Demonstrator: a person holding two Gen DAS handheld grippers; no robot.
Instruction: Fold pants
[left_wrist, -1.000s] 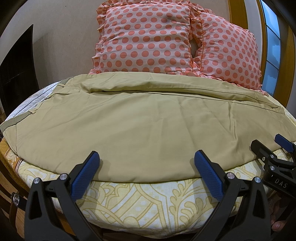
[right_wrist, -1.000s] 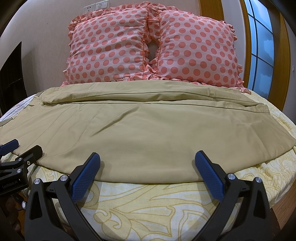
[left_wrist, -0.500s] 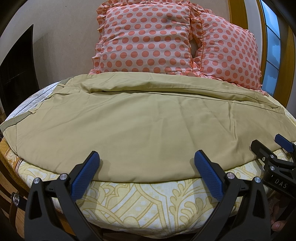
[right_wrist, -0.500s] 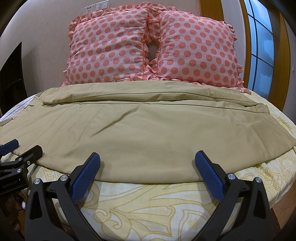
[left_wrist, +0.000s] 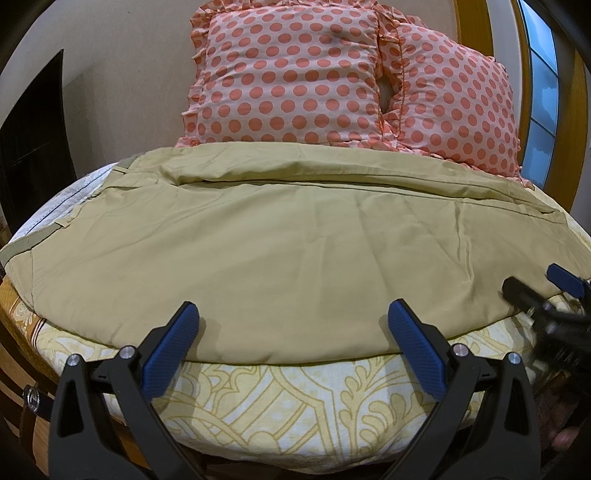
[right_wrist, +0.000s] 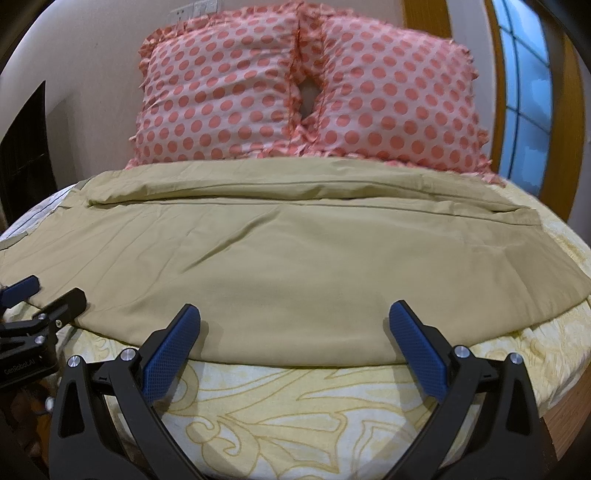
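Observation:
Khaki pants (left_wrist: 295, 251) lie spread flat across the bed, waistband at the left, legs running right; they also show in the right wrist view (right_wrist: 295, 266). My left gripper (left_wrist: 291, 332) is open and empty, hovering just above the pants' near edge. My right gripper (right_wrist: 293, 332) is open and empty, at the same near edge further right. The right gripper also shows at the right edge of the left wrist view (left_wrist: 546, 295). The left gripper shows at the left edge of the right wrist view (right_wrist: 40, 299).
Two pink polka-dot pillows (left_wrist: 295, 77) (right_wrist: 391, 96) stand against the wall behind the pants. The yellow patterned bedsheet (left_wrist: 295, 406) shows in front. A window with a wooden frame (right_wrist: 524, 92) is at the right.
Both grippers have moved slightly forward and up toward the pants' near edge; the right wrist view is a little blurred. Both stay open and empty.

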